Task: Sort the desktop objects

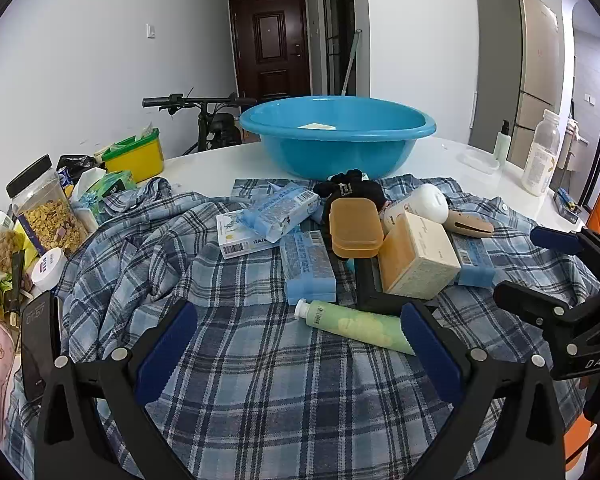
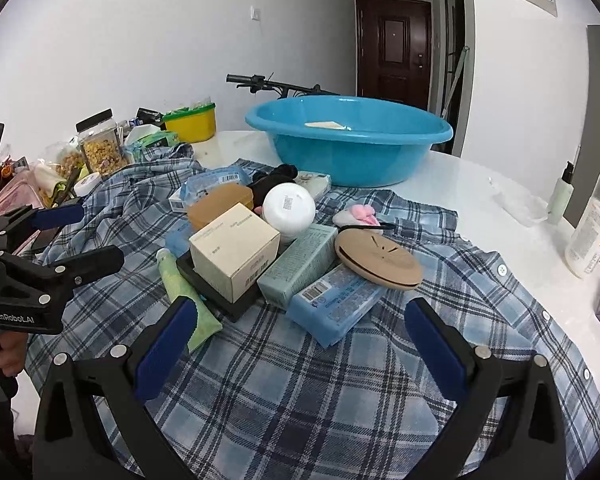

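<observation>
A blue plaid shirt (image 1: pixel 260 380) covers the white table, with a pile of items on it. The pile holds a green tube (image 1: pixel 356 324), a cream box (image 1: pixel 416 260), an orange case (image 1: pixel 356 226), blue tissue packs (image 1: pixel 308 268), a white jar (image 2: pixel 288 208), a teal box (image 2: pixel 300 264) and a tan round disc (image 2: pixel 376 260). Behind stands a blue basin (image 1: pixel 336 132) with a pale flat item inside. My left gripper (image 1: pixel 300 344) hovers open just before the tube. My right gripper (image 2: pixel 300 340) is open near a tissue pack (image 2: pixel 332 300). Neither holds anything.
At the left edge are a cereal jar (image 1: pixel 48 208), snack bags, a yellow tub (image 1: pixel 136 156) and a phone (image 1: pixel 38 344). A tall bottle (image 2: pixel 592 232), a pump bottle (image 2: pixel 560 196) and a clear lid sit on the right. A bicycle and a door are behind.
</observation>
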`<state>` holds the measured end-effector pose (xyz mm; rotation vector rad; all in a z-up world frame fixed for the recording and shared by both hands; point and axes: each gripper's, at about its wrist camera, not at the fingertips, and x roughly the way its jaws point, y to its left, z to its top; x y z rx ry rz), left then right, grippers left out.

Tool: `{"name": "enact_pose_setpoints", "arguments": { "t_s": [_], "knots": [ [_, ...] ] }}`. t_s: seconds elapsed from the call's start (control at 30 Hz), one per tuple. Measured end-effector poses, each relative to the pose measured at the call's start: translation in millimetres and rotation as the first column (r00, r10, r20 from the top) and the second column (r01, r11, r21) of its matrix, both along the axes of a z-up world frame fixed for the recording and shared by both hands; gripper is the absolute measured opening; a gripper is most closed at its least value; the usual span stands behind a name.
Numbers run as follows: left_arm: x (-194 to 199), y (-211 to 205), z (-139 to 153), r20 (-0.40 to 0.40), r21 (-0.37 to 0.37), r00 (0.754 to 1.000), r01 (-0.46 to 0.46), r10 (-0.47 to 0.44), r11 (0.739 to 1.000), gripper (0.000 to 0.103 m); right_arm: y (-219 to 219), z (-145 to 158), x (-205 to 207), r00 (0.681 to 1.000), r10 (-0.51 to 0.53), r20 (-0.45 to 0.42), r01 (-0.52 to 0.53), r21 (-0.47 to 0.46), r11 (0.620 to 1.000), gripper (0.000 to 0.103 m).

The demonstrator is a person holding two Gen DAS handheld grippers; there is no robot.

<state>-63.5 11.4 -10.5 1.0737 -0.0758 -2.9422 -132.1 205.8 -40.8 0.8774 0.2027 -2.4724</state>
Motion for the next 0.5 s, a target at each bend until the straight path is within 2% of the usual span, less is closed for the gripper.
{"name": "enact_pose_setpoints", "arguments": {
  "t_s": [0.5],
  "knots": [
    [4.8,5.7,4.1,-0.001,-0.006,1.000,0.017,-0.017,1.000,0.103,-4.9,1.0,3.1,1.000,0.009,0.001,-0.009,0.018,1.000,0.103]
  ]
}}
